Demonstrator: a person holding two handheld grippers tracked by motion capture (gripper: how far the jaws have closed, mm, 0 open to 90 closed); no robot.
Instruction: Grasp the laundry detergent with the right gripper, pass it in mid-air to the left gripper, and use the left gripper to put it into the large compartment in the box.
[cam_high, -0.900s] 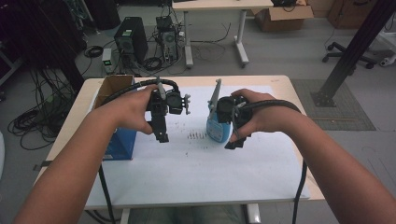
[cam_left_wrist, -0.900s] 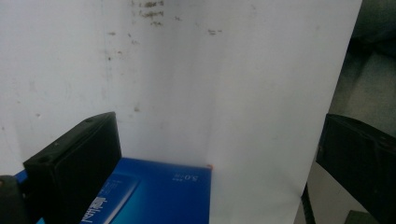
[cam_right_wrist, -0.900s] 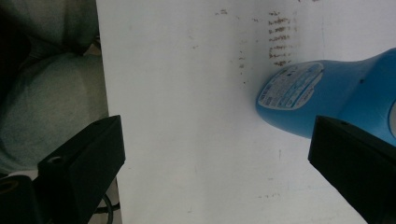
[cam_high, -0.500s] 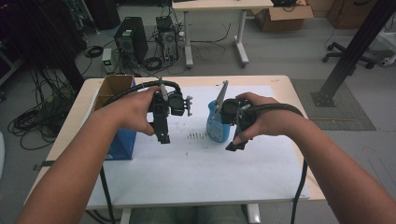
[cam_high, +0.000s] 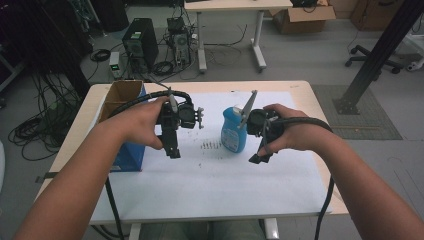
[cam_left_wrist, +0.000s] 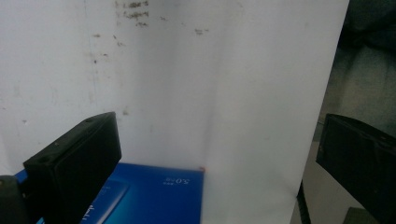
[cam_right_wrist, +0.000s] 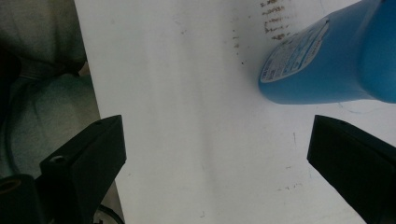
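Observation:
A blue bottle with a pale label stands upright on the white sheet near the table's middle; its lower body also fills the upper right of the right gripper view. My right gripper hangs just right of the bottle, jaws wide apart and pointing down at the sheet, nothing between them. My left gripper hovers left of the bottle, beside the blue box, also open and empty. The box's blue top shows beneath the left jaw.
An open cardboard box sits on the blue box at the table's left edge. A white paper sheet covers most of the wooden table, with dark specks near the bottle. Cables trail from both grippers over the near edge.
The bottle stood under my right gripper before; now it stands free to that gripper's left, and the right hand has drawn back right and lower. The left gripper has barely moved.

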